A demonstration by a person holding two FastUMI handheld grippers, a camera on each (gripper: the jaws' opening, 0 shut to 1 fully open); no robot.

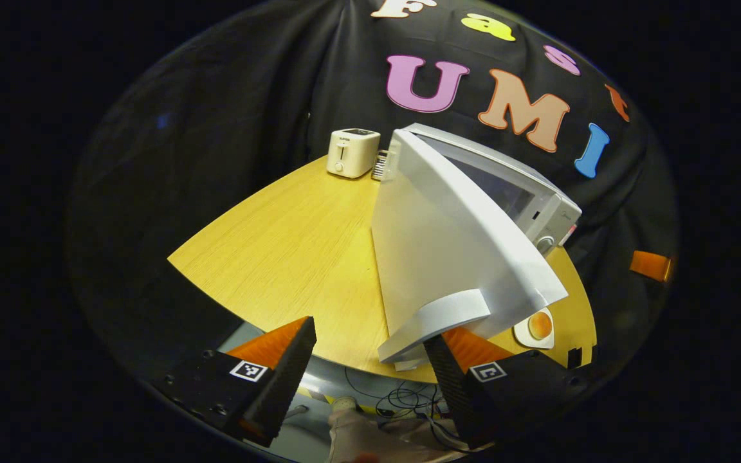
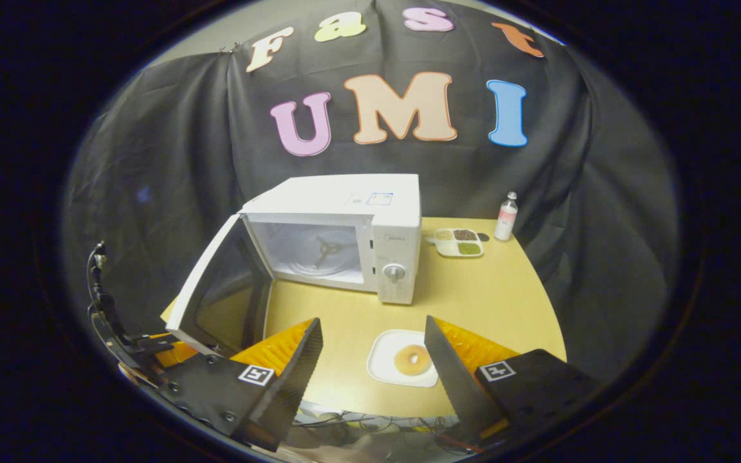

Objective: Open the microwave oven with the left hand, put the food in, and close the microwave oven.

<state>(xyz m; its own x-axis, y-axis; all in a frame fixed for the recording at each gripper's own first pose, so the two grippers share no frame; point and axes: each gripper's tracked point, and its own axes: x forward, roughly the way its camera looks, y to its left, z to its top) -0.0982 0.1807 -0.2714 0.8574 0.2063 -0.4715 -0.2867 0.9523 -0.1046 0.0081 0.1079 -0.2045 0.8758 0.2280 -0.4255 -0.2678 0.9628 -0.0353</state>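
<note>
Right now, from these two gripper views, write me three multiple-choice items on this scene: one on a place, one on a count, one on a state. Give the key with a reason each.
1. Where does the plate with the doughnut lie?
A. inside the microwave
B. on the table in front of the microwave
C. on top of the toaster

2. How many filled sections does the small tray beside the bottle show?
A. one
B. three
C. six

3. How does the microwave door stand?
A. swung open
B. fully shut
C. taken off

Key:
1 B: the plate rests on the wooden table before the microwave.
2 B: three patches of different fillings show in it.
3 A: the door hangs open on its hinge and the turntable is visible inside.
</note>
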